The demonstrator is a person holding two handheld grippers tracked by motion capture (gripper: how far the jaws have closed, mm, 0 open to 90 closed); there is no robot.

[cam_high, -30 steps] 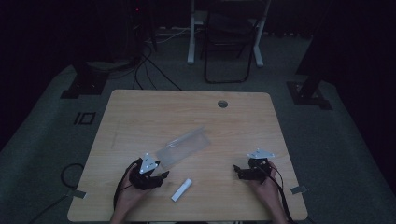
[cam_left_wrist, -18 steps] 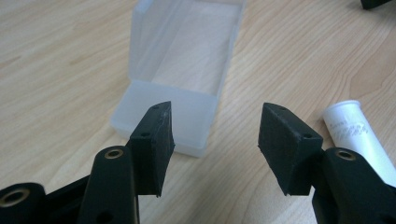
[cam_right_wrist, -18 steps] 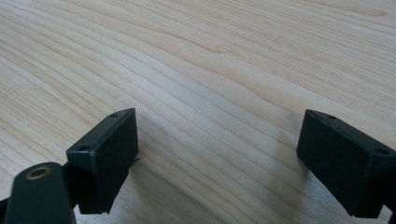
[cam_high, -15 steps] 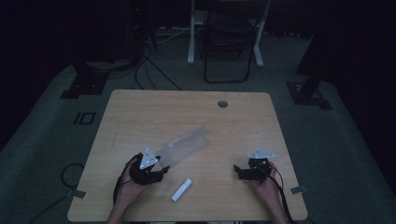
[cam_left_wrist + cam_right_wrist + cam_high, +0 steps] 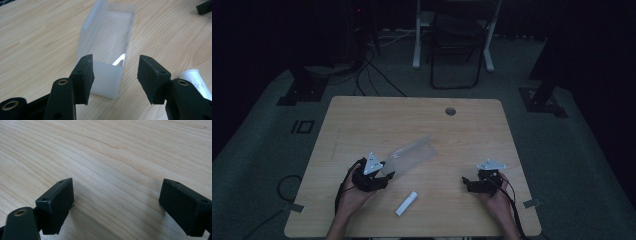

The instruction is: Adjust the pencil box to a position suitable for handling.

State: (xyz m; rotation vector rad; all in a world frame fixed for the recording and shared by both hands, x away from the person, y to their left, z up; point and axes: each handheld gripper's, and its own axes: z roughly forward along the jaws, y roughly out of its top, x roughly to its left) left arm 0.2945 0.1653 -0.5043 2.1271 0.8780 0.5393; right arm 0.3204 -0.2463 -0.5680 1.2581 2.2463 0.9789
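Left tongs (image 5: 115,77): jaws standing apart, having just been closing a little; the near end of the clear plastic box (image 5: 106,45) lies between and just beyond them, and neither pad presses on it. In the high view these tongs (image 5: 379,176) sit at the box's (image 5: 412,155) near-left end, held in the person's left hand (image 5: 354,192).

Right tongs (image 5: 116,205): jaws wide apart over bare wood, nothing between them. In the high view they (image 5: 469,184) rest well apart from the box, to its right, in the person's right hand (image 5: 494,197).

Clear plastic box: long, translucent, open-topped, lying on the table (image 5: 362,120) with its length slanting away from the left tongs; one long wall carries a folded flap.

White tube (image 5: 407,203): small, lying flat on the table near the box, on its near side and between the two hands; its end (image 5: 196,80) shows just beside the left tongs' right-hand jaw.

Table: pale wood, round cable hole (image 5: 450,111) well beyond the box's far end
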